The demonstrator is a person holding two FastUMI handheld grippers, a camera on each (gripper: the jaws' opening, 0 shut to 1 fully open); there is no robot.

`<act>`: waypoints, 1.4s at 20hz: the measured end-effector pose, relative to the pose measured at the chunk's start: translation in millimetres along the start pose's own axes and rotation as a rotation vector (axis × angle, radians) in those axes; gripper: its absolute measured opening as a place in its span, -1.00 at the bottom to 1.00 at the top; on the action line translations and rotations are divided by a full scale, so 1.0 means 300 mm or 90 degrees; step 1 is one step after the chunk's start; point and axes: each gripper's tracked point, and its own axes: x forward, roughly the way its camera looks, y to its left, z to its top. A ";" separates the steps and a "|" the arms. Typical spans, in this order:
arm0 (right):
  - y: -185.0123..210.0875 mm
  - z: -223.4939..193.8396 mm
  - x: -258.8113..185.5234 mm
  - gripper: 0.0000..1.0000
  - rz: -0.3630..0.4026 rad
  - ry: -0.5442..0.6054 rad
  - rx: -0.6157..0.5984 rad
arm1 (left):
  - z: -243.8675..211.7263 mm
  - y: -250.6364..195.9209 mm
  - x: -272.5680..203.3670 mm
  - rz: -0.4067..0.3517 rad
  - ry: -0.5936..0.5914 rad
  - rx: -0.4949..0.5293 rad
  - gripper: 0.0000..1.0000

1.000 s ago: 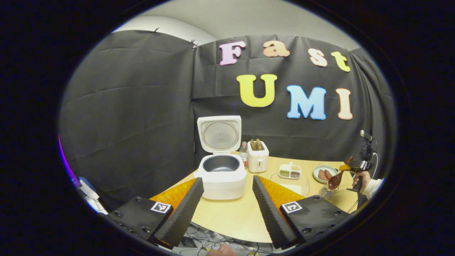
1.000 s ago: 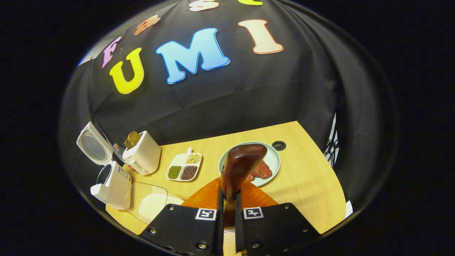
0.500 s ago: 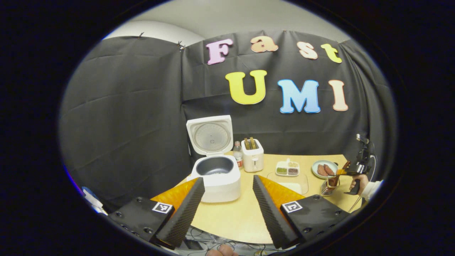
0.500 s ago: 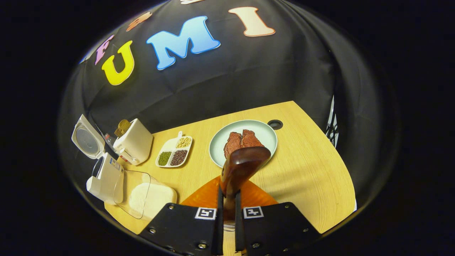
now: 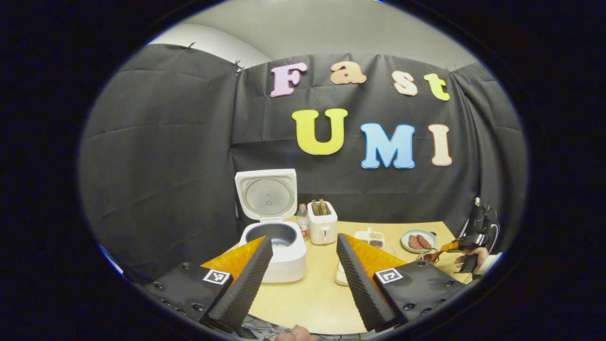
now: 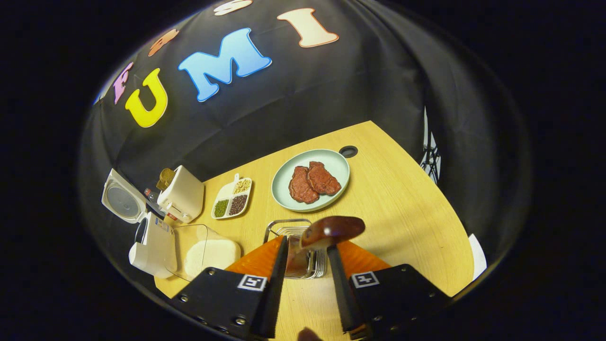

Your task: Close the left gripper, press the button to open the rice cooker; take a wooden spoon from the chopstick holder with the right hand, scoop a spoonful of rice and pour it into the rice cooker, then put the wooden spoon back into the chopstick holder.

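Observation:
The white rice cooker (image 5: 279,255) stands with its lid (image 5: 266,194) up and its dark pot bare; it also shows at the left (image 6: 151,244). My left gripper (image 5: 303,241) hangs open in front of it, holding nothing. The dark wooden spoon (image 6: 333,227) stands bowl-up in the wire chopstick holder (image 6: 289,232). My right gripper (image 6: 306,246) is open around the spoon's handle, its fingers apart from it. In the left gripper view that gripper (image 5: 466,244) and the hand holding it sit at the far right. A clear box of rice (image 6: 208,251) lies beside the cooker.
A white toaster (image 6: 182,194) and a small bottle (image 5: 301,220) stand next to the cooker. A divided dish of beans (image 6: 232,201) and a pale plate with meat (image 6: 331,163) lie mid-table. The table's rounded edge (image 6: 454,265) runs close on the right.
My right gripper lowered the spoon into the chopstick holder and opened, letting it go. The left gripper drew back from the cooker, still open.

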 end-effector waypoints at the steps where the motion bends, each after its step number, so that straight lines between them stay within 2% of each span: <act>1: 0.000 -0.005 -0.023 0.12 -0.005 -0.001 0.003 | -0.003 0.008 0.007 -0.009 -0.002 -0.004 0.90; 5: 0.041 -0.044 -0.164 0.15 -0.031 -0.027 0.032 | 0.025 0.077 0.067 -0.055 -0.026 -0.018 0.90; 8: 0.166 -0.063 -0.305 0.15 -0.013 -0.067 0.065 | 0.077 0.188 0.146 -0.075 -0.052 -0.025 0.89; 9: 0.195 -0.071 -0.342 0.20 -0.016 -0.081 0.067 | 0.094 0.234 0.178 -0.078 -0.059 -0.027 0.90; 10: 0.225 -0.085 -0.384 0.34 -0.023 -0.095 0.062 | 0.116 0.273 0.213 -0.084 -0.070 -0.036 0.90; 15: 0.402 -0.131 -0.541 0.53 -0.068 -0.156 -0.016 | 0.185 0.418 0.446 -0.100 -0.091 -0.083 0.89; 18: 0.512 -0.165 -0.617 0.78 -0.080 -0.180 -0.084 | 0.253 0.469 0.607 -0.100 -0.105 -0.109 0.89; 19: 0.538 -0.180 -0.638 0.78 -0.083 -0.179 -0.099 | 0.281 0.486 0.658 -0.095 -0.113 -0.109 0.89; 21: 0.593 -0.200 -0.667 0.78 -0.071 -0.179 -0.094 | 0.332 0.506 0.754 -0.090 -0.130 -0.106 0.89; 22: 0.623 -0.213 -0.673 0.78 -0.060 -0.178 -0.077 | 0.353 0.515 0.809 -0.083 -0.138 -0.103 0.95; 24: 0.672 -0.224 -0.687 0.78 -0.040 -0.184 -0.058 | 0.395 0.531 0.922 -0.064 -0.145 -0.096 0.87; 26: 0.698 -0.241 -0.691 0.78 -0.032 -0.186 -0.083 | 0.438 0.537 1.027 -0.055 -0.148 -0.110 0.89; 28: 0.763 -0.220 -0.720 0.79 0.011 -0.237 -0.100 | 0.469 0.542 1.130 -0.043 -0.147 -0.123 0.88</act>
